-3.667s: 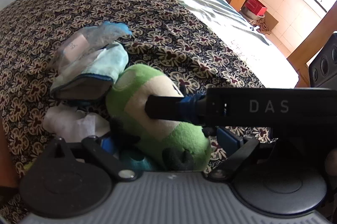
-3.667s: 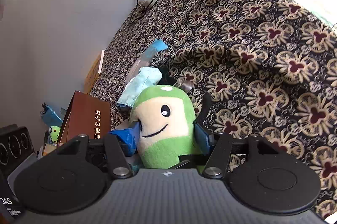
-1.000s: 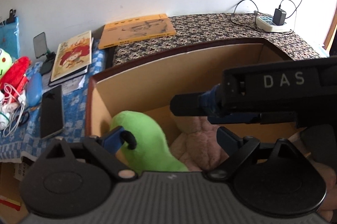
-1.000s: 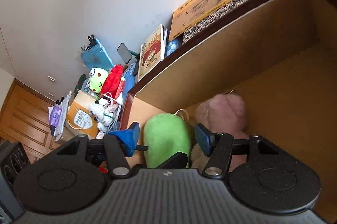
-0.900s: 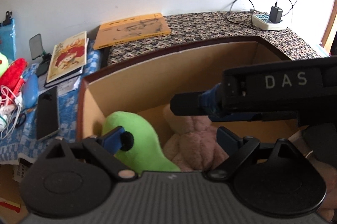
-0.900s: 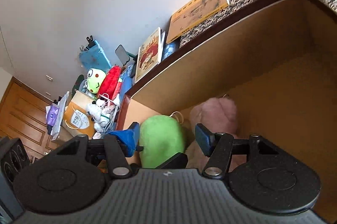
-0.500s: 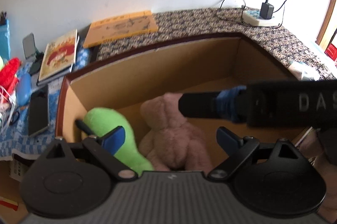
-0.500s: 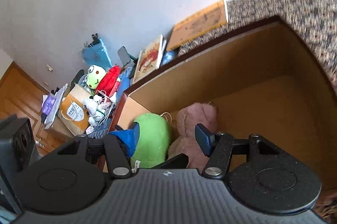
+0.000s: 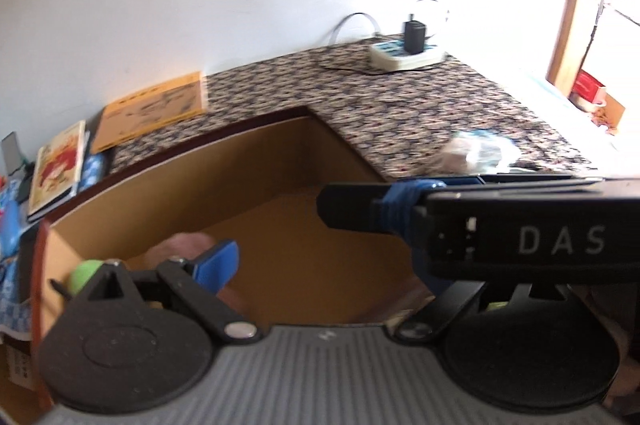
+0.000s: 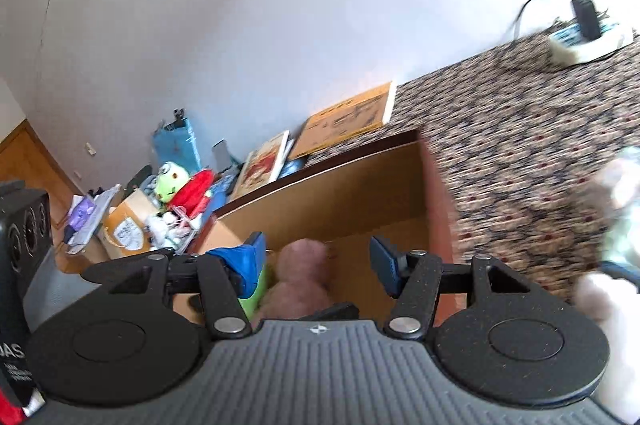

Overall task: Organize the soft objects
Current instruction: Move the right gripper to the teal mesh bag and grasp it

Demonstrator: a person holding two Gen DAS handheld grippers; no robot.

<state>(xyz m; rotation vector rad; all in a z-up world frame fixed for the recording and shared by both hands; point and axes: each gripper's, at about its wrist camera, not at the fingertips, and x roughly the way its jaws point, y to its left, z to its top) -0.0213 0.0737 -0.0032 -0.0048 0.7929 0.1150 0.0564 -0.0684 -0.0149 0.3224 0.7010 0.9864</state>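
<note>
A green plush toy lies in the left corner of an open cardboard box, beside a pink plush bear; the toy's green edge shows in the right wrist view. My left gripper is open and empty above the box. My right gripper is open and empty above the bear; its body crosses the left wrist view. Soft cloths and a bag lie on the patterned cover, also at the right edge of the right wrist view.
A power strip with charger sits by the wall. A yellow folder and a picture book lie left of the box. Toys and clutter are piled at far left. A doorway is at right.
Both grippers let go of the green toy inside the box, rose and swung right toward the patterned cover. The toys now sit low in both views.
</note>
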